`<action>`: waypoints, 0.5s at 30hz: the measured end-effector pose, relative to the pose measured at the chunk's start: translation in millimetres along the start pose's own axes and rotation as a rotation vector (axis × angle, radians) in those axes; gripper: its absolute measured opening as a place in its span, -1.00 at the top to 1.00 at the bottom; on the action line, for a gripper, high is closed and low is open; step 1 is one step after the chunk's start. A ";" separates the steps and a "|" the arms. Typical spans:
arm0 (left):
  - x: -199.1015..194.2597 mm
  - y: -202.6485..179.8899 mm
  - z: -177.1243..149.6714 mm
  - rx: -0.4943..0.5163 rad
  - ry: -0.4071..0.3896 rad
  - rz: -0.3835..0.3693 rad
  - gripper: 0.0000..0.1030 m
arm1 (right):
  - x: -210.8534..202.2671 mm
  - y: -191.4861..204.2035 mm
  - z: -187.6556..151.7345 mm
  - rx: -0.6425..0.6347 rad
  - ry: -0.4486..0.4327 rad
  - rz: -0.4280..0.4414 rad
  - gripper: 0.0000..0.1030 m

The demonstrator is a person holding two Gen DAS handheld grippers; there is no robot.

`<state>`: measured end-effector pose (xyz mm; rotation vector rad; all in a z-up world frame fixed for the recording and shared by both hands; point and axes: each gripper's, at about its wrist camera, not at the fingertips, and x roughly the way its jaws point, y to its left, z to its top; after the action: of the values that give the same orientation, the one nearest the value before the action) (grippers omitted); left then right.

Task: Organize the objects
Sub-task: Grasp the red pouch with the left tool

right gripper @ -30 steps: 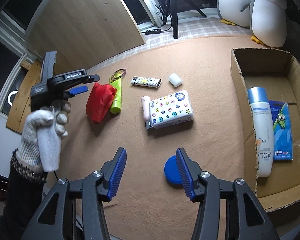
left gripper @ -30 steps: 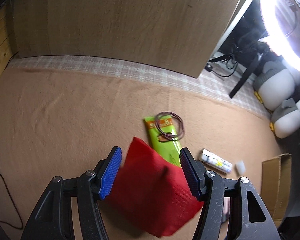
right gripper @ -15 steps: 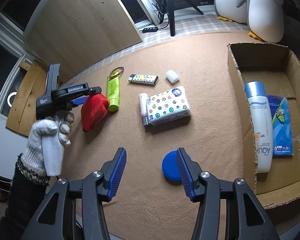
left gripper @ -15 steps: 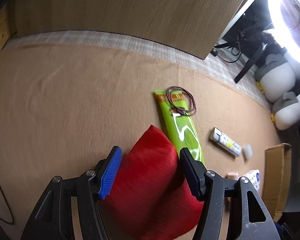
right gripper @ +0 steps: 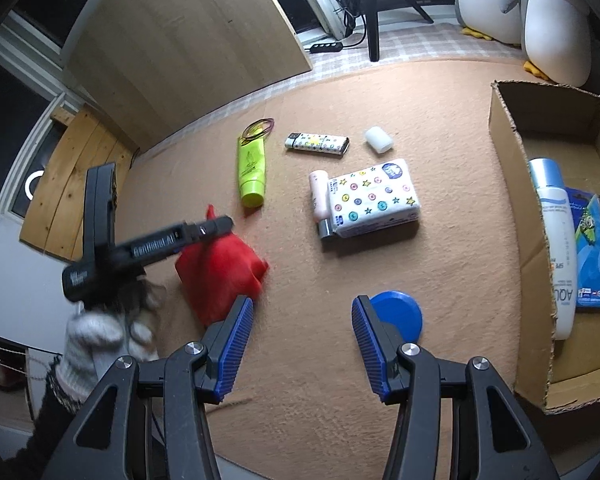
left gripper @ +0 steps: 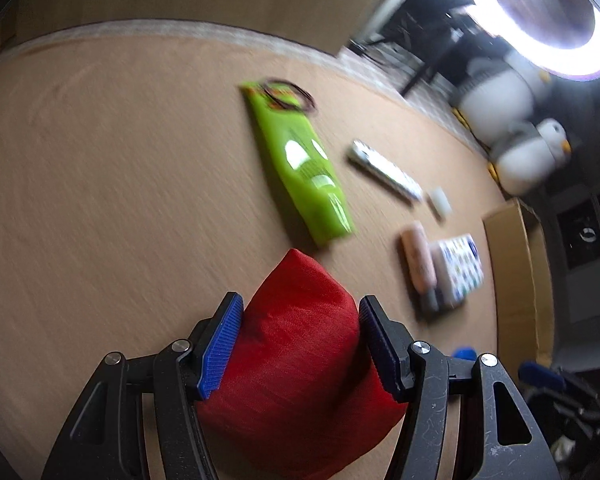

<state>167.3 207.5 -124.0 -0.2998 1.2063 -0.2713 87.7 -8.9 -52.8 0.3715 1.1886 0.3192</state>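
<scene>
Carry step: red bag [left gripper: 300, 344] clamped in left tool [left gripper: 298, 344], above the carpet [right gripper: 320, 288].
Right tool [right gripper: 302, 344] gapes empty by blue lid [right gripper: 400, 314]. Next, probably: bag goes into box [right gripper: 508, 152].

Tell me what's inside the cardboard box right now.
Inside the box lie a white bottle with a blue cap and a blue packet beside it. The near wall hides the floor along that side, so anything lying there cannot be seen.

Red pouch [left gripper: 300, 344] woven matt cloth; green tube [left gripper: 300, 160] glossy plastic; box [right gripper: 504, 128] rough corrugated cardboard; mat [right gripper: 440, 92] fuzzy.
</scene>
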 end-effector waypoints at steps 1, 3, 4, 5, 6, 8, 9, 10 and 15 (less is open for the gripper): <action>1.7 -5.3 -6.1 0.015 0.010 -0.007 -0.24 | 0.8 0.0 -1.3 0.001 0.002 0.000 0.07; 5.2 -15.4 -15.4 0.048 0.025 -0.018 -0.24 | 1.8 -0.4 -4.2 0.006 0.005 0.001 0.07; 6.1 -20.5 -19.2 0.065 0.031 -0.021 -0.24 | 2.3 -0.9 -5.4 0.009 0.007 0.001 0.07; 7.2 -24.7 -21.2 0.078 0.036 -0.024 -0.24 | 2.8 -1.7 -7.1 0.012 0.010 0.002 0.07; 8.2 -28.7 -23.4 0.090 0.039 -0.029 -0.24 | 3.3 -2.3 -8.3 0.015 0.012 0.002 0.07; 6.4 -36.1 -28.8 0.108 0.043 -0.039 -0.24 | 4.8 -3.6 -10.3 0.017 0.018 0.003 0.07; 3.1 -38.6 -30.6 0.112 0.036 -0.037 -0.24 | 5.6 -4.0 -10.8 0.015 0.023 0.003 0.07; -2.1 -40.3 -31.9 0.113 0.024 -0.035 -0.24 | 7.0 -3.7 -10.9 0.011 0.029 0.006 0.07; -36.0 -33.8 -35.7 0.101 -0.029 -0.046 -0.37 | 17.4 3.7 -7.1 -0.044 0.065 0.012 -0.02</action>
<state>120.1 186.2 -91.9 -0.2434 1.1539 -0.3658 86.9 2.7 -68.0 0.3322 1.2419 0.3691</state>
